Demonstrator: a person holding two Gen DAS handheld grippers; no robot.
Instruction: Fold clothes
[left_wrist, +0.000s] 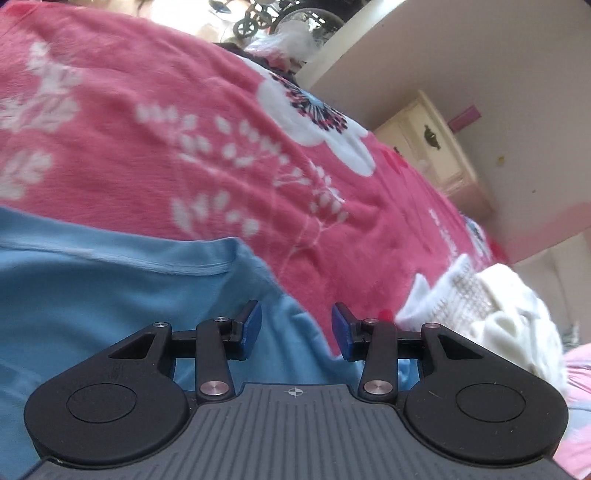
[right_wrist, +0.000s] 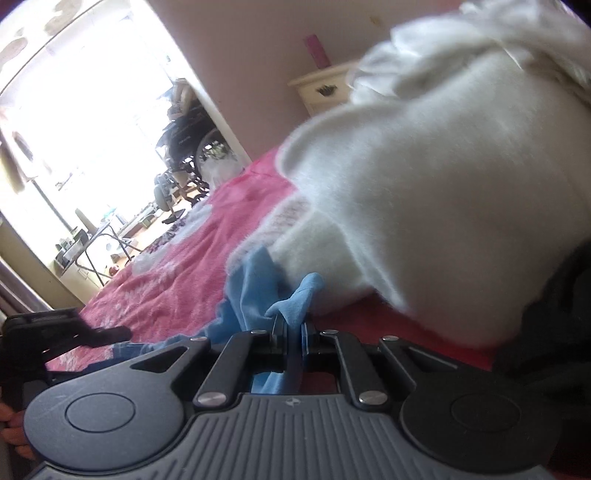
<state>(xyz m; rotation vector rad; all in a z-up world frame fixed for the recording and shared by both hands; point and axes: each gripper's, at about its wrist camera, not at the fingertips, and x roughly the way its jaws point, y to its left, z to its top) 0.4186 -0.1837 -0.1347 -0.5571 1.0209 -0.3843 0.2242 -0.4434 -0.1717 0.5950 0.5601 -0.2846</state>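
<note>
Lying spread on the pink floral blanket (left_wrist: 207, 122), the blue garment (left_wrist: 110, 288) awaits its fold. The right gripper (right_wrist: 293, 328) is pinched tight on a bunched edge of the garment, probably to anchor or lift that side. The left gripper (left_wrist: 296, 330) hovers over the cloth with jaws partly apart and nothing between them, apparently placed to take a second hold. A white fluffy garment (right_wrist: 443, 184) lies just beside.
</note>
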